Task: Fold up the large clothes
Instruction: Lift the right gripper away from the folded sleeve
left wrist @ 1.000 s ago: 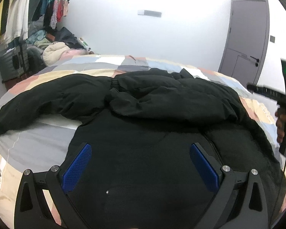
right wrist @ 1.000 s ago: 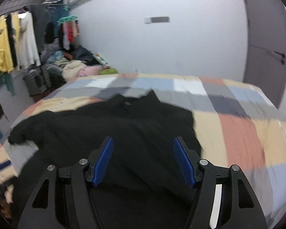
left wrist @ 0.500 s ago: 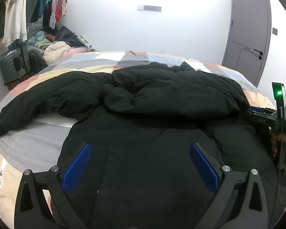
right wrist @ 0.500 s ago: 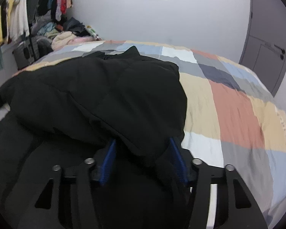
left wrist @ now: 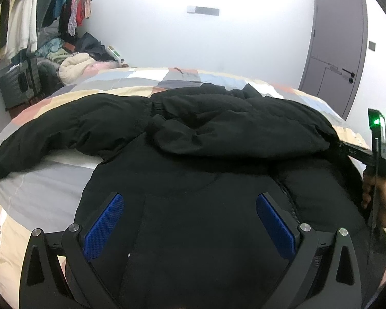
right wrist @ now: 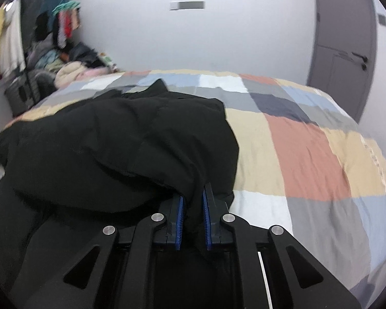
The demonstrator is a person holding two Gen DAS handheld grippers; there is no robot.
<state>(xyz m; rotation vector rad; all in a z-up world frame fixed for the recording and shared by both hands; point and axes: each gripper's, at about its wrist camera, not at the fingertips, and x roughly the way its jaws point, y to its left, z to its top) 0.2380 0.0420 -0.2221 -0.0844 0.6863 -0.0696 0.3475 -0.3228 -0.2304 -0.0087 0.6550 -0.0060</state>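
A large black padded jacket (left wrist: 218, 159) lies spread on the bed, one sleeve (left wrist: 51, 139) stretched to the left and the other folded across the chest. My left gripper (left wrist: 190, 221) is open and empty, hovering over the jacket's lower front. My right gripper (right wrist: 193, 219) is shut on a fold of the jacket's right side (right wrist: 193, 180), near the shoulder edge. In the left wrist view the right gripper's body (left wrist: 378, 144) shows at the jacket's right edge, with a green light lit.
The bed has a patchwork cover (right wrist: 308, 149) of coloured squares. A grey door (left wrist: 337, 49) is at the back right. A clothes rack (left wrist: 18, 20), a pile of clothes (left wrist: 74, 61) and a suitcase (left wrist: 18, 85) stand at the left wall.
My right gripper dropped onto the jacket's right edge and closed on the fabric. The left gripper stayed open and hardly moved.
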